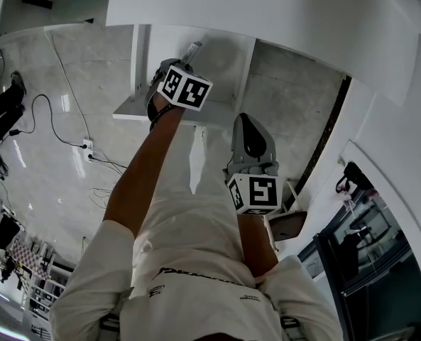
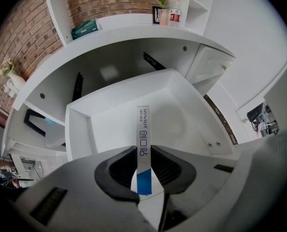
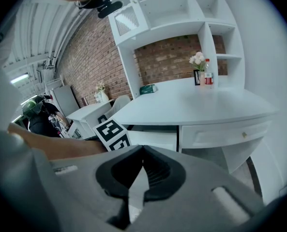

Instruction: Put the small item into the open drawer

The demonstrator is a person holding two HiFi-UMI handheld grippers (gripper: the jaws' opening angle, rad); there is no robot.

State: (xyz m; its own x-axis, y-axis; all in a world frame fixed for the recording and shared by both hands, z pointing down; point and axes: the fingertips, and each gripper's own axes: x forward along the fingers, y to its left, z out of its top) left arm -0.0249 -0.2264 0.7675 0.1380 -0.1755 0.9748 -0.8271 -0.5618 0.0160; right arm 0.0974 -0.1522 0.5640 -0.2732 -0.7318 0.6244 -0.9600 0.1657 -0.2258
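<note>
The small item is a thin white strip packet (image 2: 143, 129) with a blue end and printed text. My left gripper (image 2: 143, 151) is shut on it, and the strip sticks out past the jaws. That gripper hangs over the open white drawer (image 2: 109, 120), whose inside looks bare. In the head view, the left gripper (image 1: 182, 64) reaches out over the drawer (image 1: 224, 69) with the strip (image 1: 193, 48) at its tip. My right gripper (image 1: 249, 123) is held back nearer the body, short of the drawer's front. Its jaws (image 3: 142, 149) meet at the tips with nothing between them.
The white desk (image 3: 191, 105) carries a green tissue pack (image 2: 85, 29), a flower vase (image 2: 163, 4) and a bottle (image 2: 176, 8). A second drawer (image 3: 225, 132) beside the open one is closed. Cables and a power strip (image 1: 88, 148) lie on the floor to the left.
</note>
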